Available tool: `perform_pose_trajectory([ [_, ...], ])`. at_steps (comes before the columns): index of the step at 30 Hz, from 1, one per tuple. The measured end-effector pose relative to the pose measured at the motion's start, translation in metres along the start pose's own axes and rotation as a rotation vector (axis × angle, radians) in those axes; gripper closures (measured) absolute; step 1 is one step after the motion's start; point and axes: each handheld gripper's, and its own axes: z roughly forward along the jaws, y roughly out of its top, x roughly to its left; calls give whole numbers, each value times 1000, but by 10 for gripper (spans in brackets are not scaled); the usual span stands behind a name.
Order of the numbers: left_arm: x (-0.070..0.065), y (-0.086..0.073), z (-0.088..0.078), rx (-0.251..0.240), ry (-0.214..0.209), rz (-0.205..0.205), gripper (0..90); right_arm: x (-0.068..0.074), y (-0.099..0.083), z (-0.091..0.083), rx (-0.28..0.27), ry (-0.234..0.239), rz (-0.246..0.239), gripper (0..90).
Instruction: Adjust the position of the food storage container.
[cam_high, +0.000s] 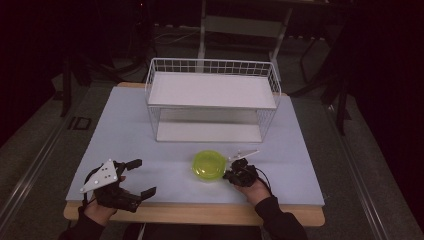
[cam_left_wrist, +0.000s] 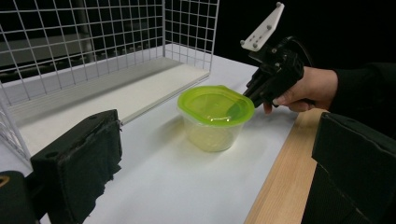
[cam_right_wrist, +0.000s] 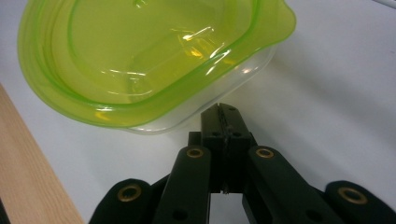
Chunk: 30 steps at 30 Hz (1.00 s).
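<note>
A clear tub with a lime-green lid stands on the white table near its front edge, just before the wire rack. My right gripper is shut, jaws pressed together, with the tips right at the tub's wall under the lid's rim on its right side. In the left gripper view the right gripper meets the lid's edge, held by a hand. My left gripper stands open at the front left, well apart from the tub, nothing between its fingers.
A white wire rack with two white shelves stands at the middle back of the table. A wooden strip runs along the front edge. Dark floor and furniture legs surround the table.
</note>
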Motion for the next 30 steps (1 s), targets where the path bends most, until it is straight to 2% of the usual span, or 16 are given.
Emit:
perform_pose_trajectory([
  [11, 0, 0, 0, 0, -3, -2, 25, 4, 15, 13, -1, 9, -12, 900],
  [17, 0, 0, 0, 0, -6, -4, 25, 5, 18, 20, 5, 0, -24, 900],
  [23, 0, 0, 1, 12, -7, -2, 25, 3, 18, 11, -10, -25, -33, 885],
  [26, 0, -1, 1, 22, -1, -10, 25, -1, 16, 1, -14, -45, -38, 842],
  [27, -1, 0, 2, 22, -6, -15, 25, -1, 14, -3, -17, -49, -26, 806],
  [28, -1, 0, 2, 24, -7, -15, 25, -3, 13, -8, -22, -46, -18, 724],
  [30, -2, 0, 3, 30, -10, -18, 25, -3, 9, -17, -23, -63, -40, 634],
])
